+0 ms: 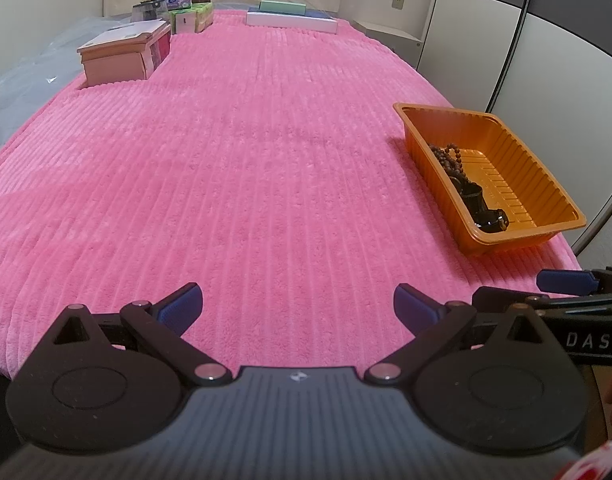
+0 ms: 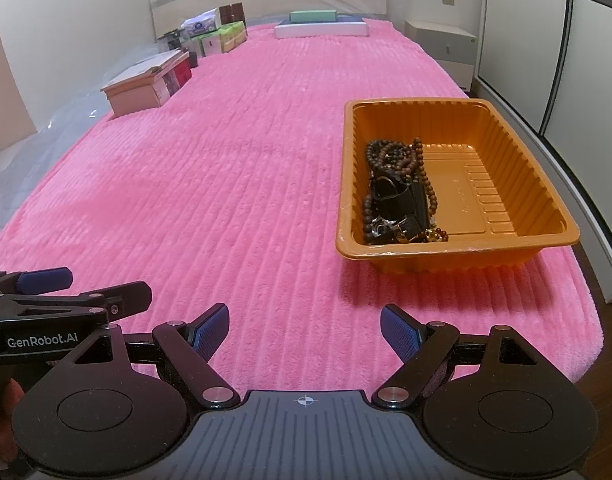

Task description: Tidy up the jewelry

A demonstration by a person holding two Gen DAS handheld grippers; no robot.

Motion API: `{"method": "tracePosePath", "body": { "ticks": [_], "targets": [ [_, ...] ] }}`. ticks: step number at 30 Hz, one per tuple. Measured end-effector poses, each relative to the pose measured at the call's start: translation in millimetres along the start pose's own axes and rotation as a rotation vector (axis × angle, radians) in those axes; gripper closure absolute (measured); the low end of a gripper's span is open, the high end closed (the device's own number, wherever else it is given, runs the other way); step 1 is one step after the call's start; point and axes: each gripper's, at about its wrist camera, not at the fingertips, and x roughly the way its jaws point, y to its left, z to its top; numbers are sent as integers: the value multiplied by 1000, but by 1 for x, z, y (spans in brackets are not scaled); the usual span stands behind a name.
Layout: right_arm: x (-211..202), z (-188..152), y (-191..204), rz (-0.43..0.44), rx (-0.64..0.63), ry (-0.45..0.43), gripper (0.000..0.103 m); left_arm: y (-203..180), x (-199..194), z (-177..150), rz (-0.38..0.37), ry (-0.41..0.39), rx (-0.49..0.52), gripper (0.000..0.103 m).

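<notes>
Beads [image 2: 397, 160] and dark jewelry [image 2: 397, 196] are heaped in the orange tray [image 2: 545, 184] near the bed's [image 2: 226, 180] right edge. Both the left gripper [image 1: 298, 308] and right gripper [image 2: 304, 328] are held released, nothing grasped.

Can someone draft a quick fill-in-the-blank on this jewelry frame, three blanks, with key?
1. The beads lie inside the ____ tray.
2. The tray sits on a ____ blanket.
3. The left gripper and the right gripper both have ____ jaws, nothing between them.

Missing words: orange; pink; open
</notes>
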Motion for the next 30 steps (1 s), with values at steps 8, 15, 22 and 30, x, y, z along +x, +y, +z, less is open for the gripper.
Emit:
{"method": "tracePosePath", "body": {
  "ticks": [8,15,22,30],
  "targets": [
    [-1,1,-2,-3,6,-4,20,0,-1,0,1,-1,3,1],
    [-1,1,-4,-5,12,-3,20,0,-1,0,1,-1,6,1],
    [-1,1,-4,-5,13,-4,20,0,-1,0,1,-1,6,1],
    [-1,1,-4,-5,13,-4,20,0,-1,0,1,-1,6,1]
  ]
}}
